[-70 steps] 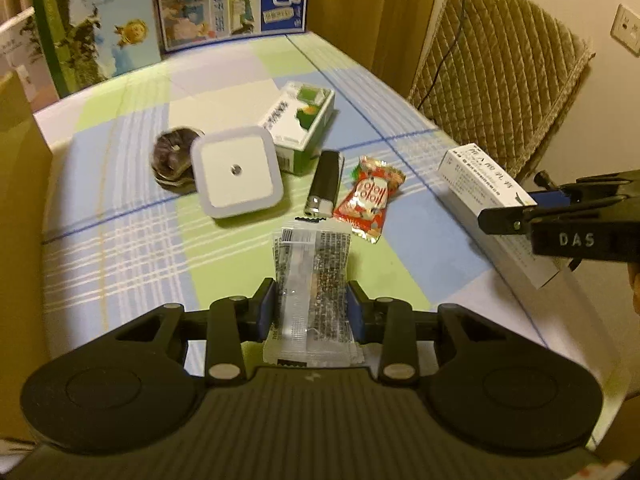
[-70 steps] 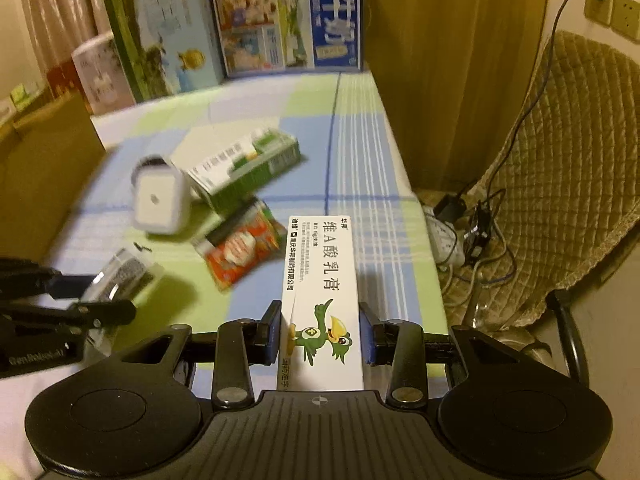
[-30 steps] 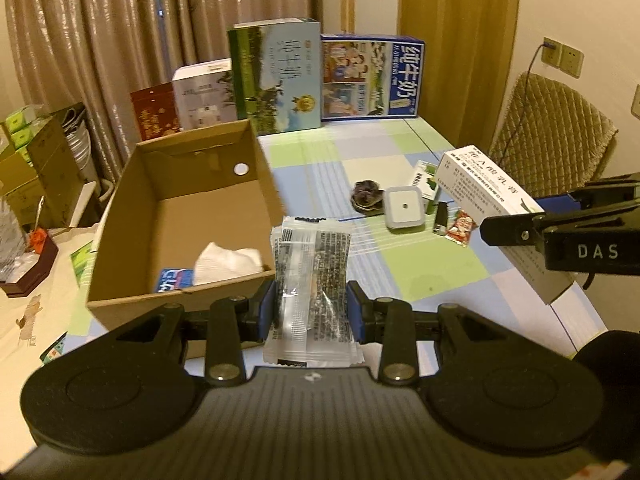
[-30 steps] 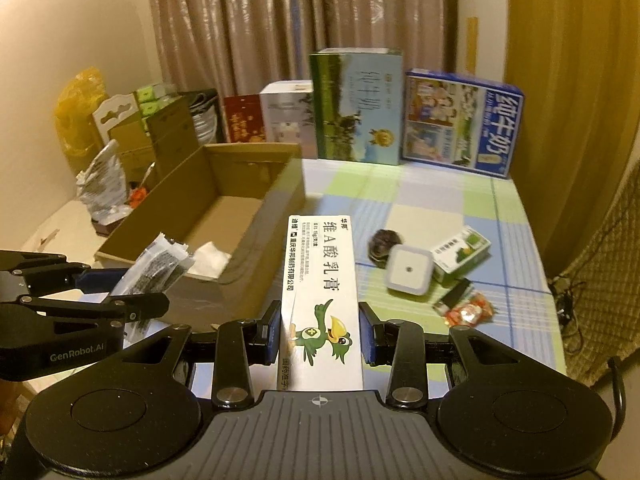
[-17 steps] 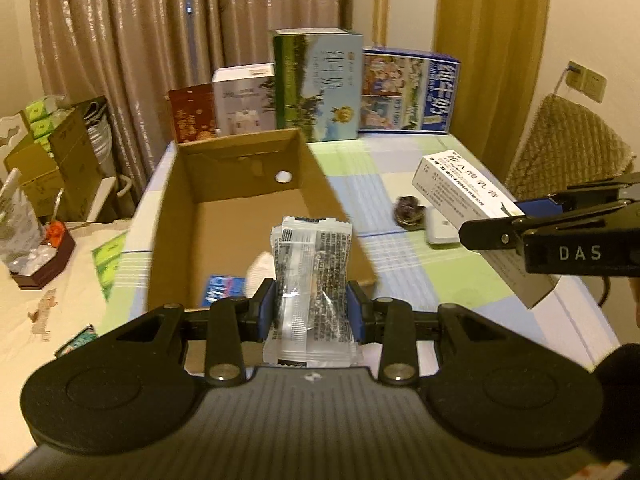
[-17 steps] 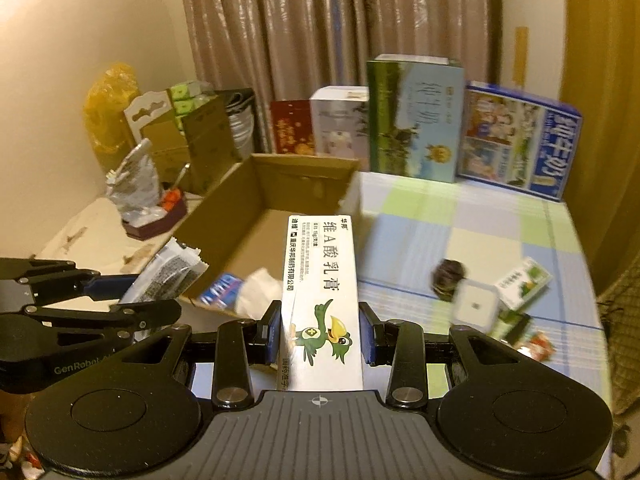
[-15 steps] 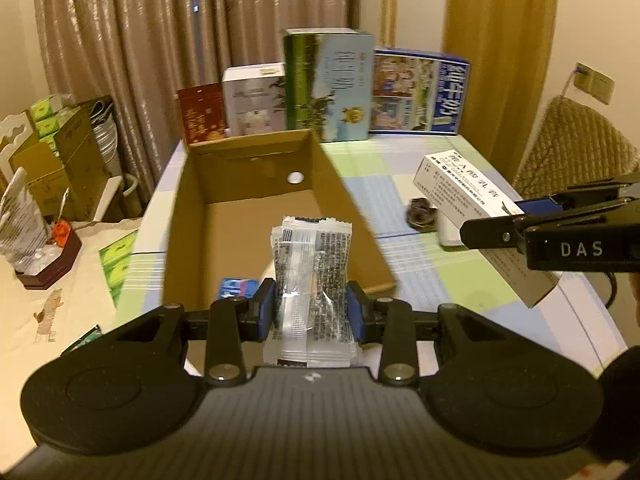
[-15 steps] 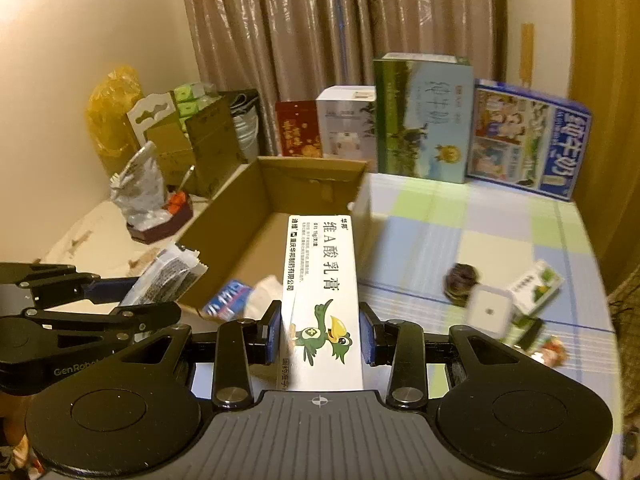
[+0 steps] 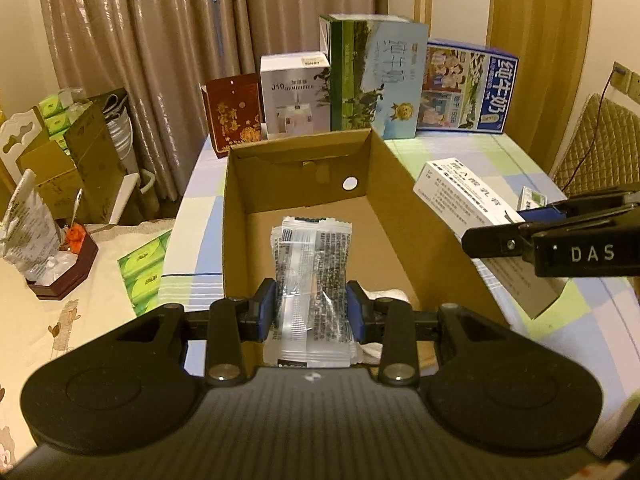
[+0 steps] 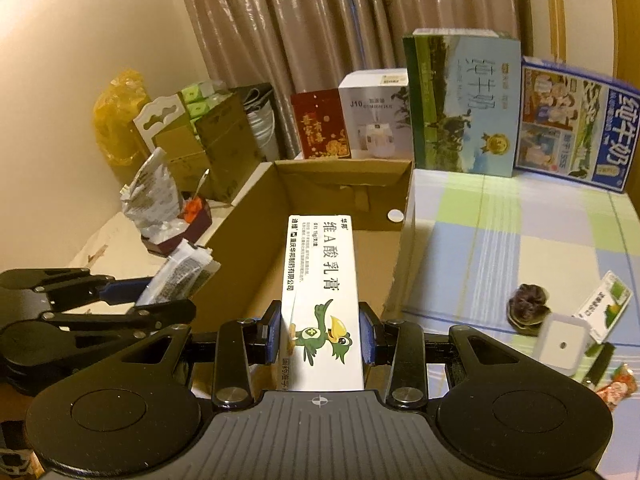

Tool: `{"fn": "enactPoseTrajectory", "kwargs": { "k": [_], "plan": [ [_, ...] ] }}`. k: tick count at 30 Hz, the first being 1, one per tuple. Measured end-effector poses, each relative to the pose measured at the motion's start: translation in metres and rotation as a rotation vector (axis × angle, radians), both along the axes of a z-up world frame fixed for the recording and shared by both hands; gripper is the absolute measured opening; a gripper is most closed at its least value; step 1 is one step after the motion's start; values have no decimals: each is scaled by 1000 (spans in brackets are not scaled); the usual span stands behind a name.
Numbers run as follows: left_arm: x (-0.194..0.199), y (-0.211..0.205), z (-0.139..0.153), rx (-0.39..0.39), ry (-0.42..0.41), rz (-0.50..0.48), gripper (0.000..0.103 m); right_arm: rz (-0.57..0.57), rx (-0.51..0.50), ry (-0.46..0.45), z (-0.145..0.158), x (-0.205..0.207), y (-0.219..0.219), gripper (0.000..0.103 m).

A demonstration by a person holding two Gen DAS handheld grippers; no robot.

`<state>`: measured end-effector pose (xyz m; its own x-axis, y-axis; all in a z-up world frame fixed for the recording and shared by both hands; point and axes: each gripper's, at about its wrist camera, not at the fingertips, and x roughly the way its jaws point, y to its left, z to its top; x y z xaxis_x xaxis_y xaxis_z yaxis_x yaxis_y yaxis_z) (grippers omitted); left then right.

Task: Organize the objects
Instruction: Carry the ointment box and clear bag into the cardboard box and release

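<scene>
My left gripper (image 9: 311,308) is shut on a clear plastic sachet (image 9: 310,268) with dark print, held over the near end of an open cardboard box (image 9: 394,196). My right gripper (image 10: 320,338) is shut on a white ointment carton (image 10: 322,280) with a green bird on it, above the same cardboard box (image 10: 402,240). The ointment carton (image 9: 466,196) and right gripper show at the right of the left wrist view, beside the box's right wall. The sachet (image 10: 180,274) and left gripper show at the left of the right wrist view. A white crumpled tissue (image 9: 386,294) lies in the box.
On the checked tablecloth right of the box lie a dark lump (image 10: 528,308), a white square device (image 10: 564,344), a green-white small carton (image 10: 604,304) and a red snack packet (image 10: 618,392). Tall milk cartons (image 9: 376,76) and gift boxes stand behind. A quilted chair (image 9: 596,148) is at far right.
Both grippers have swung left from the loose items on the cloth to the cardboard box, which now fills the middle of both views. Each still holds its item.
</scene>
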<state>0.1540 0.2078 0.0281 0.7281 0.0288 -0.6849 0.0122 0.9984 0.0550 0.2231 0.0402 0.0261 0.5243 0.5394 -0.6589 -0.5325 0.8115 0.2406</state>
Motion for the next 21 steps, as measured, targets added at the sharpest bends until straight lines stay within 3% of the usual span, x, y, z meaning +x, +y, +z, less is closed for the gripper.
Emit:
{"fn": "enactPoseTrajectory", "kwargs": {
  "k": [6, 12, 19, 20, 21],
  "plan": [
    [22, 8, -19, 5, -1, 6, 38, -6, 20, 30, -14, 14, 4, 35],
    [14, 23, -22, -24, -19, 51, 41, 7, 19, 42, -20, 16, 11, 35],
    [-2, 31, -16, -60, -44, 82, 52, -12, 63, 30, -18, 19, 18, 35],
    [-4, 32, -16, -69, -47, 84, 54, -19, 85, 26, -17, 21, 18, 36],
    [-5, 34, -15, -76, -48, 88, 58, -26, 107, 26, -16, 23, 16, 50]
  ]
}}
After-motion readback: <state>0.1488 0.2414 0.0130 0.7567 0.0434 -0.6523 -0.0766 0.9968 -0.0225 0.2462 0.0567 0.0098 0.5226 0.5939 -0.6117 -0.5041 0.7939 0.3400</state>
